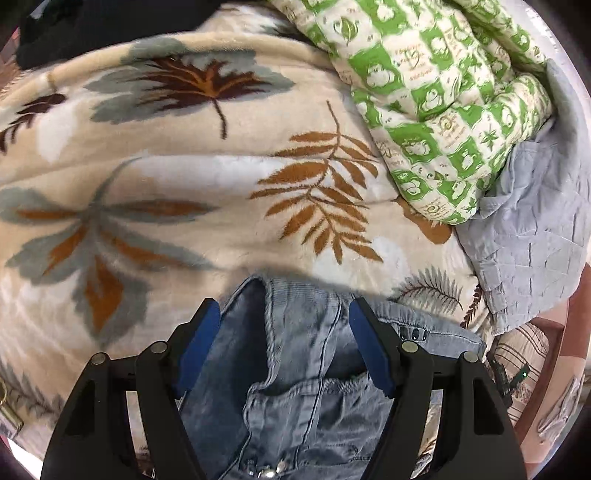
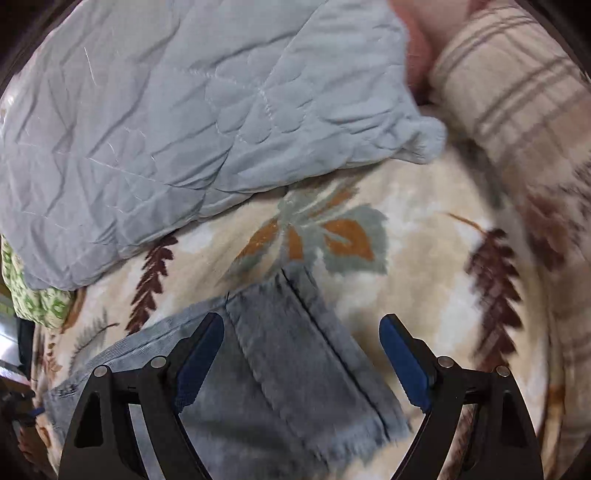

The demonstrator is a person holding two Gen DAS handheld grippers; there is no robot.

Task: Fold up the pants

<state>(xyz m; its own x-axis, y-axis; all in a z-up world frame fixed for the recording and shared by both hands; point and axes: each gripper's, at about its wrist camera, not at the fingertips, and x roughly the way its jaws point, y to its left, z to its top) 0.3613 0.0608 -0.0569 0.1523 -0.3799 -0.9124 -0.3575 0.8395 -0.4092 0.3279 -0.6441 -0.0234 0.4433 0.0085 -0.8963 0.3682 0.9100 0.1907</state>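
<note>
Light-blue washed jeans (image 1: 295,369) lie bunched on a leaf-patterned blanket (image 1: 184,166), with small shiny studs (image 1: 266,470) near the bottom edge of the left wrist view. My left gripper (image 1: 285,308) hangs over them pointing steeply down, open, its blue pads on either side of a fold without pressing it. In the right wrist view a flat part of the jeans (image 2: 280,362) with a frayed edge and a long seam lies under my right gripper (image 2: 302,322). This gripper stands wide open with nothing pinched.
A green-and-white checked quilt (image 1: 443,92) is heaped at the back. A grey-blue quilted cover (image 2: 166,129) lies beside it. A plaid pillow (image 2: 509,85) sits at the right. A black garment (image 1: 92,26) lies at the far left corner.
</note>
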